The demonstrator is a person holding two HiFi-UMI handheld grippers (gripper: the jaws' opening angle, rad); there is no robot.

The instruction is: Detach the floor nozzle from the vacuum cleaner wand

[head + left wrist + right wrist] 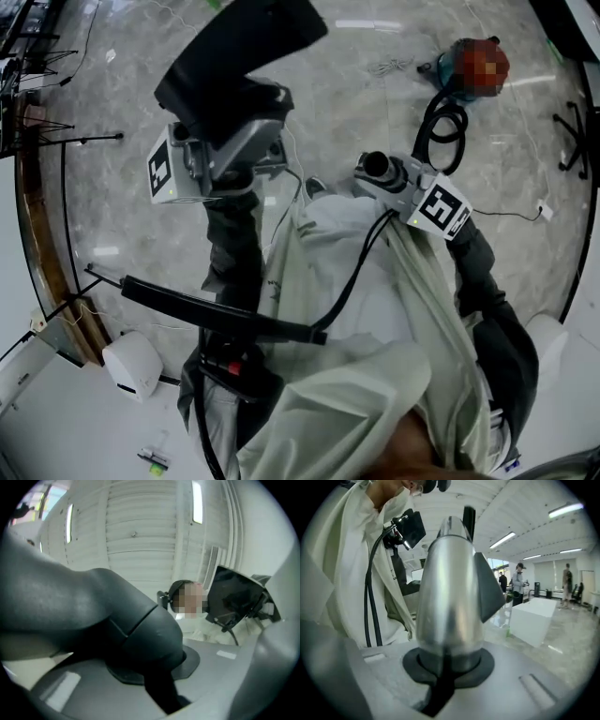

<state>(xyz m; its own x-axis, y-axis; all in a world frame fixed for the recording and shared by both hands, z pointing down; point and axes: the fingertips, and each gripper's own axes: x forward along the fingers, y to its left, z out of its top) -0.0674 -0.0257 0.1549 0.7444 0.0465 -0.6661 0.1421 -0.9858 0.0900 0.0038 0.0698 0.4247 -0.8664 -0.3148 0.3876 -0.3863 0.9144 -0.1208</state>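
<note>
A: Floor nozzle (242,52): matte black plastic, with a broad flat head and a rounded neck. It is up at the head view's left, apart from the wand (450,588).

B: The left claw (232,120) pinches that neck. The right claw (394,176) pinches the wand, a smooth shiny metal tube with a dark grey fin.

A: Only the head view shows the red canister (459,52) and coiled hose (445,127) on the marbled floor (356,94).

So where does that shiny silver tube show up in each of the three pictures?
Head view: the silver wand sits right of centre in the upper half, open end towards the camera.
Left gripper view: not in it; the dark floor nozzle fills those jaws.
Right gripper view: the silver wand stands dead centre, rising out of the jaws.
Shared landmark: the person's pale coat.
</note>
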